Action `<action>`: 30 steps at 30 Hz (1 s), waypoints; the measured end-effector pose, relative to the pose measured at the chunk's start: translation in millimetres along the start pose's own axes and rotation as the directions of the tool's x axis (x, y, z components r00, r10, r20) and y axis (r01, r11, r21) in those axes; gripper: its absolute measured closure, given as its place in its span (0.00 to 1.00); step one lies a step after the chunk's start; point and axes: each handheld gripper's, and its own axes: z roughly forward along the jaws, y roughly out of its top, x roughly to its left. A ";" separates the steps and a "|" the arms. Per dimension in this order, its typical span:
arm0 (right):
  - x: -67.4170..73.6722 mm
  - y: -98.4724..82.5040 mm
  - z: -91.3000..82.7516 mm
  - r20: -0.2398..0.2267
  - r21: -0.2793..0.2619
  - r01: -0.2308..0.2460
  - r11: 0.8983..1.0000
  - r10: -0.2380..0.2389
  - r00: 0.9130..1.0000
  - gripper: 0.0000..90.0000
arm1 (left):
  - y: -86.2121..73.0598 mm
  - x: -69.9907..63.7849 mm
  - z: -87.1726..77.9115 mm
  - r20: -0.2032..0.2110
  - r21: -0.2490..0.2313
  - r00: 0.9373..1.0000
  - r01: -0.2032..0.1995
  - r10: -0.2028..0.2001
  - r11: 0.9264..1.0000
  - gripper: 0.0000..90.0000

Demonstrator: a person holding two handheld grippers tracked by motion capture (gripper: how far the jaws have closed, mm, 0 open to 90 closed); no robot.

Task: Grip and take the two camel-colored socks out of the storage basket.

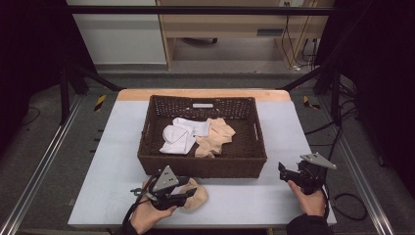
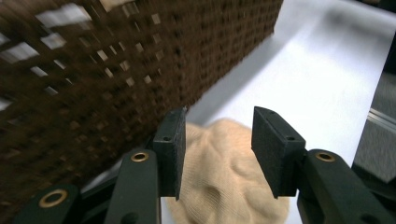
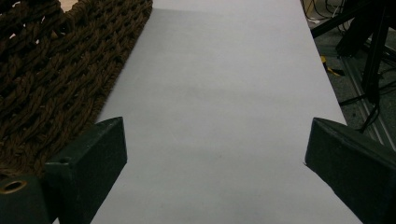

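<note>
While the left gripper [image 2: 217,154] hangs low over the beige sock [image 2: 229,182] at the near edge of the tabletop [image 1: 254,196], its jaws stand partly open on either side of the fabric and aren't pinching anything yet. That sock sits on the tabletop just in front of the wicker basket [image 1: 147,161], close to its front wall, bunched into a soft lump.

Stuff that could go sideways, imo: the sock is squishy and rounded, so if the jaws close too high they'll probably grab only a thin fold and it'll slip out on the lift. The left jaw is also right up against the basket weave in the left gripper view, so it could snag the wicker or nudge the basket on closing. And the basket wall is tall-ish, so a low carry could drag the sock against the rim.

Inside the basket: a white sock [image 1: 178,138] toward the left, and more beige socks [image 1: 215,137] just beside it in the middle, touching it. Rest of the floor looks bare.

Over on the right, the right gripper [image 3: 215,154] is wide open, holding nothing, hovering above bare tabletop beside the basket's right corner.
</note>
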 end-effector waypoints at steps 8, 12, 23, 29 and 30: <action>-0.7 0.6 -0.4 -0.002 0.003 -0.003 1.000 0.003 1.000 0.06 | 18.0 6.7 -22.3 -0.053 -0.104 0.998 0.010 -0.015 0.994 0.61; -0.7 1.4 -0.3 -0.003 -0.003 -0.003 1.000 0.003 1.000 0.06 | 23.8 11.1 -27.4 -0.076 -0.129 0.997 0.013 -0.023 0.992 0.61; -1.2 2.8 -1.2 -0.006 -0.015 -0.015 1.000 0.015 1.000 0.06 | 59.9 42.5 -39.0 -0.112 -0.239 0.991 0.049 -0.078 0.970 0.60; -2.1 3.2 -1.6 -0.005 -0.016 -0.014 1.000 0.014 1.000 0.06 | 80.8 61.0 -34.0 -0.119 -0.258 0.987 0.074 -0.108 0.963 0.59; -2.1 3.2 -1.5 -0.005 -0.016 -0.014 1.000 0.014 1.000 0.06 | 83.8 63.4 -32.6 -0.124 -0.259 0.986 0.076 -0.111 0.963 0.58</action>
